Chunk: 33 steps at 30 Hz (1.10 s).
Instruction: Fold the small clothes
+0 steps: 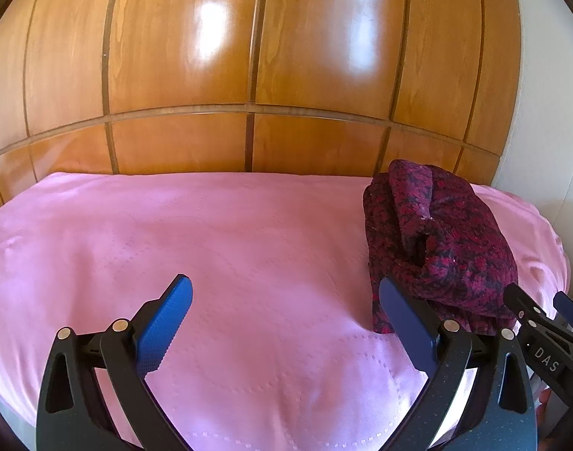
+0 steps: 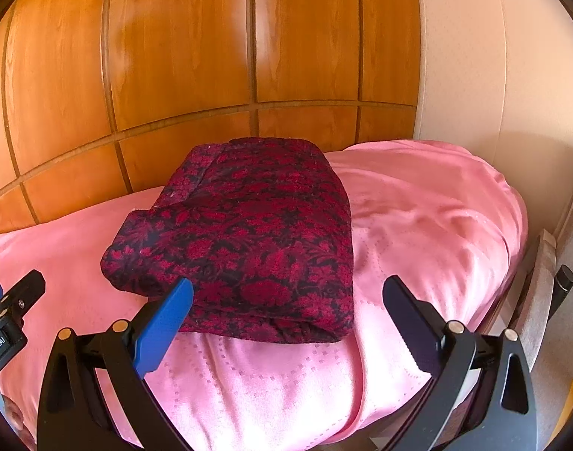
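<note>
1. Nearest to the camera was the left tool (image 1: 284,323), with its two blue pads spread wide apart and nothing between them; it hung over the bare pink bed cover (image 1: 211,233).
2. Equally wide open and empty was the right tool (image 2: 288,315), and it hovered just in front of the dark red flowered garment (image 2: 249,233).
3. That garment lay on the bed as a thick, roughly square bundle, near the wooden wardrobe doors (image 2: 181,56) behind it and toward the right end of the bed.
4. In my judgement the folding was nearly finished, because the bundle looked compact from the right side.
5. To do this step well, I would press the top layer flat and tuck in the loose part at the left side, where the left view showed a raised, rumpled flap.
6. Each tool should take only the edge of the cloth, so that the pink cover is not pulled up together with it.
7. What kind of garment it was could not be told.
8. How many layers it had was hidden.
9. Both lower corners of the bed were cut off by the tools.
</note>
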Each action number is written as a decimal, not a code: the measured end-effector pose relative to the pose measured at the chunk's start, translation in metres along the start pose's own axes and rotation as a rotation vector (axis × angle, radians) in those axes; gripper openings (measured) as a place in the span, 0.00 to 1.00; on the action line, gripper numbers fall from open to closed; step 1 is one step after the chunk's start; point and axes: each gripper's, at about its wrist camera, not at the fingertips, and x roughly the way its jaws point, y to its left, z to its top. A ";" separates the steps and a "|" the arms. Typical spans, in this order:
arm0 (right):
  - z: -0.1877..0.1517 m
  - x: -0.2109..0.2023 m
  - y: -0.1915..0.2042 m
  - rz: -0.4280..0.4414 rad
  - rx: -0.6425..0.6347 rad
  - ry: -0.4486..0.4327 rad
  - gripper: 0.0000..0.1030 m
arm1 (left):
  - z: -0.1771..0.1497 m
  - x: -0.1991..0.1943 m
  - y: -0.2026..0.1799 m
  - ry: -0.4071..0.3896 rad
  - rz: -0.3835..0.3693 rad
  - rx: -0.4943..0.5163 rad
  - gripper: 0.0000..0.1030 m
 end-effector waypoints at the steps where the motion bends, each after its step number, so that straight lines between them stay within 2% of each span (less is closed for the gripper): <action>1: 0.000 0.000 0.000 0.003 -0.002 0.003 0.98 | 0.000 0.000 0.000 -0.001 0.002 0.003 0.96; 33: -0.004 -0.001 0.002 0.014 -0.002 0.014 0.98 | -0.001 -0.007 -0.003 -0.011 -0.004 0.015 0.96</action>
